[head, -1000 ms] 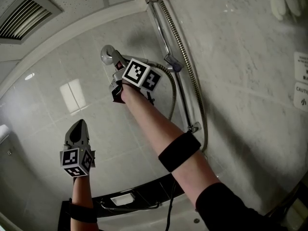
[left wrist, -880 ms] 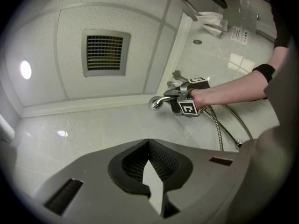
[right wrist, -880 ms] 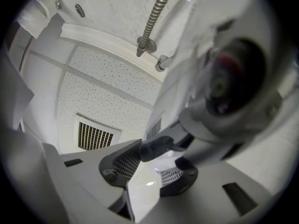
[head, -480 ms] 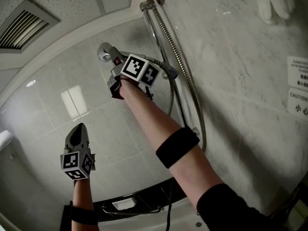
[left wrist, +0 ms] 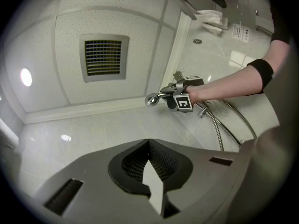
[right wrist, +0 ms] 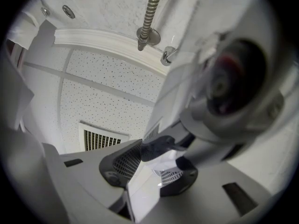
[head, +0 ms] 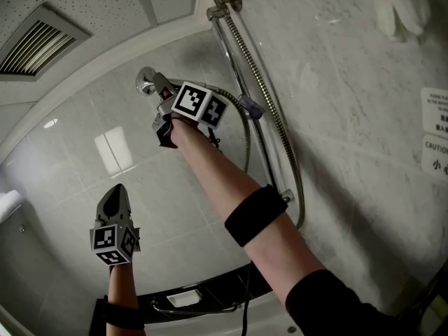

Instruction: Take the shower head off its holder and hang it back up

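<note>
At the upper left of the head view a slatted ceiling vent [head: 38,40] sits above the glossy tiled wall [head: 84,152]. Below it, at the lower left, the left gripper [head: 115,190] is raised with its tip towards that wall. Its fingers are pressed together with nothing between them (the left gripper view shows the two pads meeting on bare air). Right of it and higher, at the upper centre, is the chrome shower head [head: 145,81]. It is off its holder and held up against the wall tiles, left of the rail. The right gripper [head: 161,95] has its fingers clamped on the shower head's handle just below the head. In the right gripper view the handle fills the gap between the pads and the round face of the head looms large above them. The person's right forearm, wearing a black band [head: 257,214], runs down from that gripper towards the lower right. Next comes the upright chrome rail [head: 234,54], with the holder [head: 251,107] partway down it, standing empty. The ribbed metal hose [head: 276,117] hangs alongside the rail and loops back up to the handle. At the far right edge two printed notices [head: 435,135] are fixed to the marbled wall.
</note>
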Demonstrator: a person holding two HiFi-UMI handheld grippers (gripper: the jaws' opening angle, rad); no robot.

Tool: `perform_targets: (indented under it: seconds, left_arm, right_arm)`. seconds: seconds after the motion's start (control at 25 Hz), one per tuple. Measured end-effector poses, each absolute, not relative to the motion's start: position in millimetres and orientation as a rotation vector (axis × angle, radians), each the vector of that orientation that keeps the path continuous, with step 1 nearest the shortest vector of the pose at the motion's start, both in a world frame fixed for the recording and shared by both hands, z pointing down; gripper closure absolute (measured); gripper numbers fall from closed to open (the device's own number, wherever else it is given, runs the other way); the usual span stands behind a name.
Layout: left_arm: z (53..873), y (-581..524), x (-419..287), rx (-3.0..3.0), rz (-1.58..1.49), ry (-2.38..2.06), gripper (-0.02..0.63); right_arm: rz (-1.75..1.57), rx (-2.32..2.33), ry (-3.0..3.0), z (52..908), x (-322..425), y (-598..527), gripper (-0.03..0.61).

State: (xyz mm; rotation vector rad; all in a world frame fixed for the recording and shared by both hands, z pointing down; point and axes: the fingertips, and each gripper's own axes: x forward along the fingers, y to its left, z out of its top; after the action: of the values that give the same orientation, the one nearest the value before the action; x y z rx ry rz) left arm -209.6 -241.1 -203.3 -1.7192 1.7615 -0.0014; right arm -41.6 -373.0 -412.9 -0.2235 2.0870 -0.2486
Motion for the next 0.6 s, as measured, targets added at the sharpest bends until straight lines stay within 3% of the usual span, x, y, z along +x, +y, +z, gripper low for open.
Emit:
perform_targets:
  seconds: [0.6]
  left_arm:
    - [-190,-239,-233,-1.706,0.011,1.814,0.614]
  right_arm:
    - [-0.303,-0.192,2.04,-413,-22,-387,0.465]
